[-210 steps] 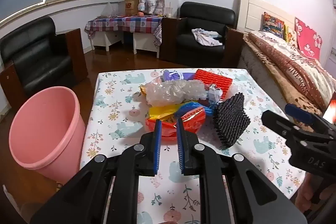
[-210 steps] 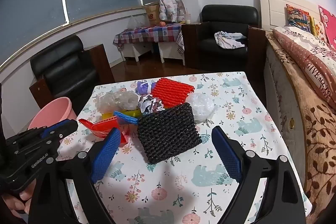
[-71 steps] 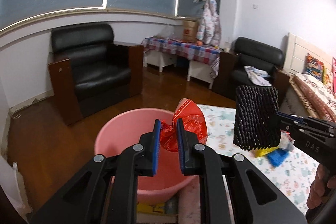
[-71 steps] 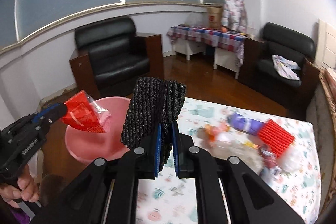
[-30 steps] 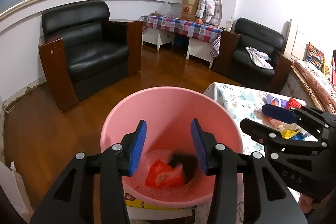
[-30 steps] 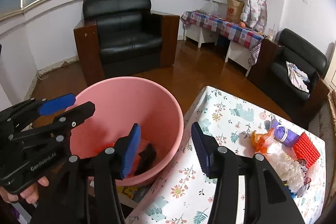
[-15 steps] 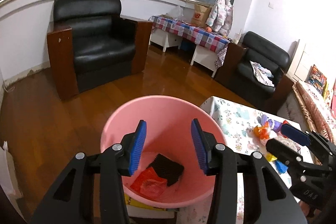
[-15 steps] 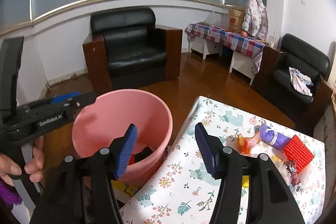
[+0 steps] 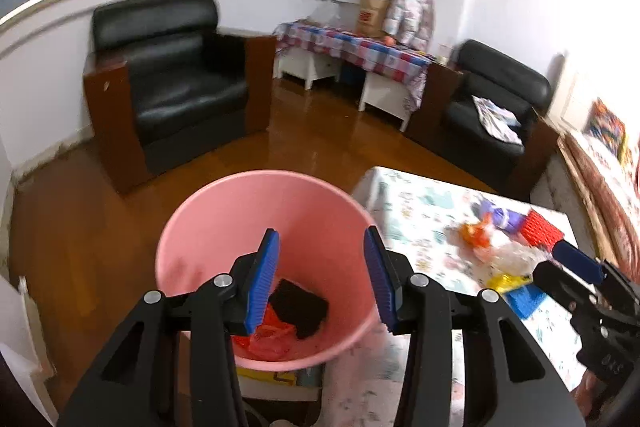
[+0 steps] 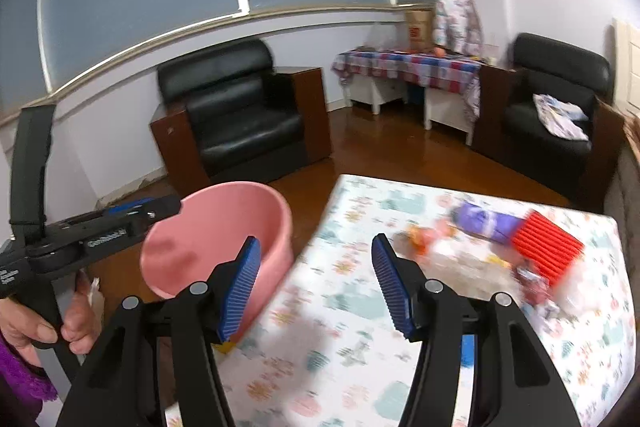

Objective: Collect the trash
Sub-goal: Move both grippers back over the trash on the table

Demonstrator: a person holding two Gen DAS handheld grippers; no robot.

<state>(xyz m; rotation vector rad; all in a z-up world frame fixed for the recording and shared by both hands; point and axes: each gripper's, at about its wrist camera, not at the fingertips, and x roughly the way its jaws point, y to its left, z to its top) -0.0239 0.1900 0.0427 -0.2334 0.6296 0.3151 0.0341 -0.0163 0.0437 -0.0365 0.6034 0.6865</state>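
Observation:
The pink bucket [image 9: 224, 227] stands on the floor left of the table; it also shows in the right wrist view [image 10: 208, 223]. Inside lie a black foam net [image 9: 298, 309] and a red wrapper [image 9: 266, 337]. My left gripper [image 9: 322, 279] is open and empty above the bucket. My right gripper [image 10: 316, 285] is open and empty over the table's left edge. More trash lies on the table: a red foam net [image 10: 548, 247], a purple packet [image 10: 484, 221], an orange wrapper [image 10: 420, 237], clear plastic [image 9: 508, 255] and a blue piece [image 9: 524, 301].
The table has a floral cloth [image 10: 360, 307]. A black armchair [image 9: 176, 83] stands behind the bucket, a second armchair [image 9: 492, 111] and a low table with a checked cloth [image 9: 352, 47] at the back. A bed edge [image 9: 608, 195] is at the right.
Both grippers have swung right, away from the bucket and toward the table. Both stay open and empty. Earlier they dropped the red wrapper and black net into the bucket.

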